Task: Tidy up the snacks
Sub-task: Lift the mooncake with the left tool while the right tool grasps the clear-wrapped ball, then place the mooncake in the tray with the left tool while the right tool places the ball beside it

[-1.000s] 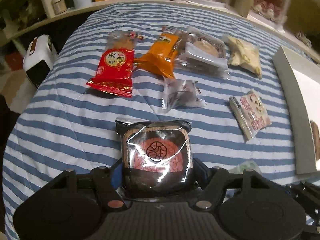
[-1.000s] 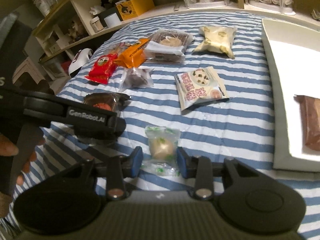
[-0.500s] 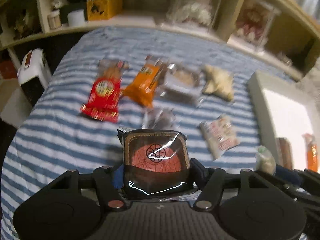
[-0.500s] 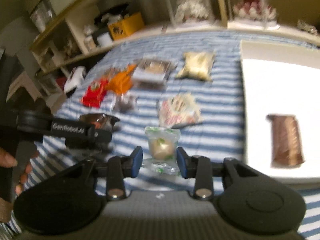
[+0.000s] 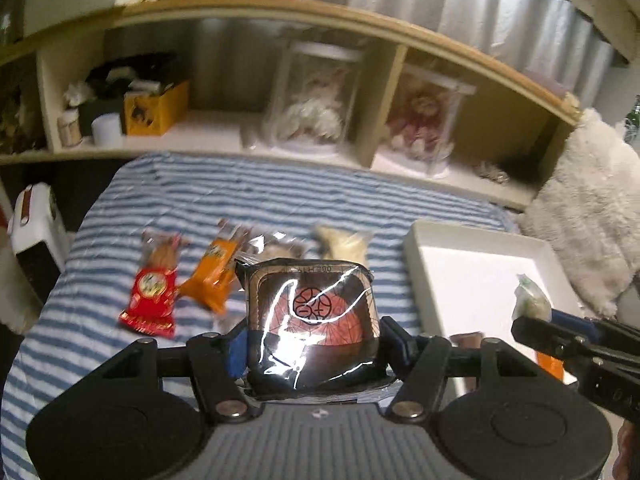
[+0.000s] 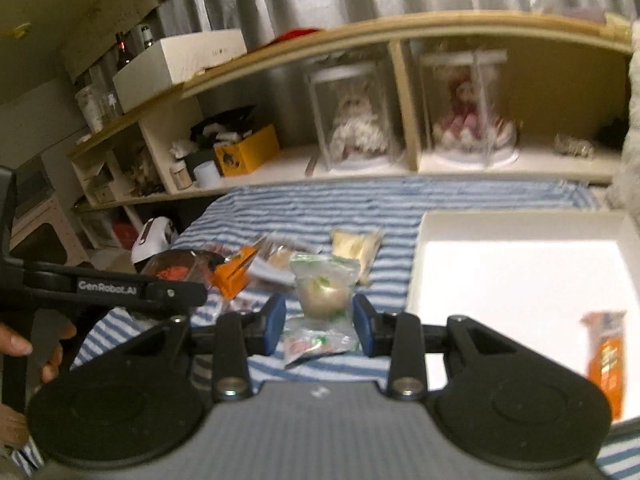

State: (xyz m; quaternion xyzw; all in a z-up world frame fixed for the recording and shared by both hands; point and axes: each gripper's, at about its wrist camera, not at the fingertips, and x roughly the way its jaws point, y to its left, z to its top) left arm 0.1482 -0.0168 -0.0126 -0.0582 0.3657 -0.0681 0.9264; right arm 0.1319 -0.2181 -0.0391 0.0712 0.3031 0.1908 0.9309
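Left wrist view
Left gripper (image 5: 312, 344): clamped on mooncake pack (image 5: 312, 312), held clear of bed (image 5: 120, 216), likely for carrying to tray (image 5: 480, 276).
Tray: white, open, right of the mooncake pack; likely the drop spot, with orange and brown packs already at its near edge.
Right gripper (image 5: 532, 316): over the tray's near right part, closed on bun pack (image 5: 530, 300).
Left on bed: red pack (image 5: 152, 292) and orange pack (image 5: 214, 272) left of the tray; two more packs behind the mooncake, partly hidden.
Obstacles: none seen between mooncake pack and tray; right gripper crowds the same near edge.

Right wrist view
Right gripper (image 6: 320, 322): narrow, pinching bun pack (image 6: 322, 292) by its sides, wrapper tail hanging below.
Tray (image 6: 520, 224): just right of the bun; orange snack (image 6: 606, 356) inside at near right.
Left gripper (image 6: 176, 276): far left of the tray, holding the mooncake pack (image 6: 176, 266); a hand (image 6: 24, 348) on its grip.
Shelf (image 6: 360, 168): beyond the tray, with cased dolls, out of the way.
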